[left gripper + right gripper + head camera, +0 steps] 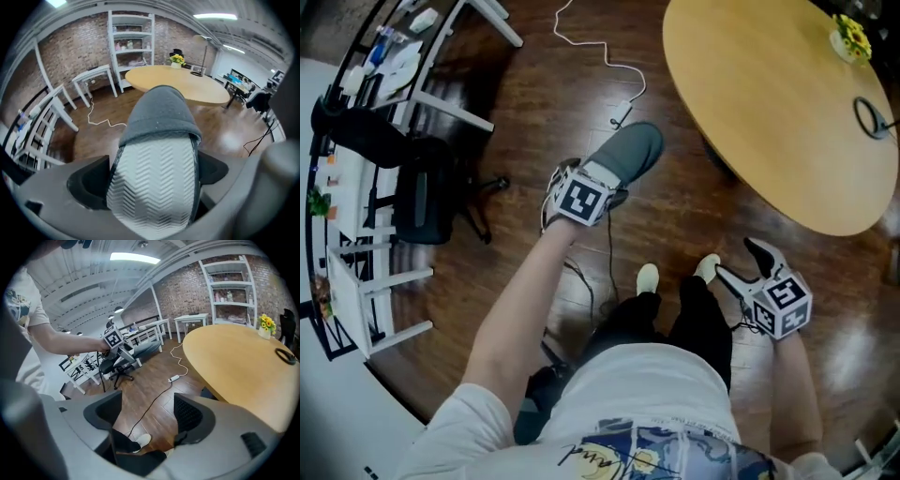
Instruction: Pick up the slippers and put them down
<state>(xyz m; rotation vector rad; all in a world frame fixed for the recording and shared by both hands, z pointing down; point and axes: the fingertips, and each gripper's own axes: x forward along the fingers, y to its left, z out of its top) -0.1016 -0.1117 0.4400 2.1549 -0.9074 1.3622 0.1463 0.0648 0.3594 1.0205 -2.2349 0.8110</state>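
A grey slipper [636, 150] with a pale zigzag sole [154, 183] is held above the wooden floor, toe pointing away from me. My left gripper [614, 183] is shut on its heel end, one jaw on each side of the sole in the left gripper view [154, 173]. My right gripper [742, 264] hangs lower right beside my leg, open with nothing between its fingers [147, 416]; only floor and my shoe show past them. No second slipper is in view.
A round wooden table [769, 103] fills the upper right, with a flower pot [850, 39] on it. A white cable with a plug strip [619, 75] and a black cable lie on the floor. An office chair [422, 202] and white racks [366, 281] stand left.
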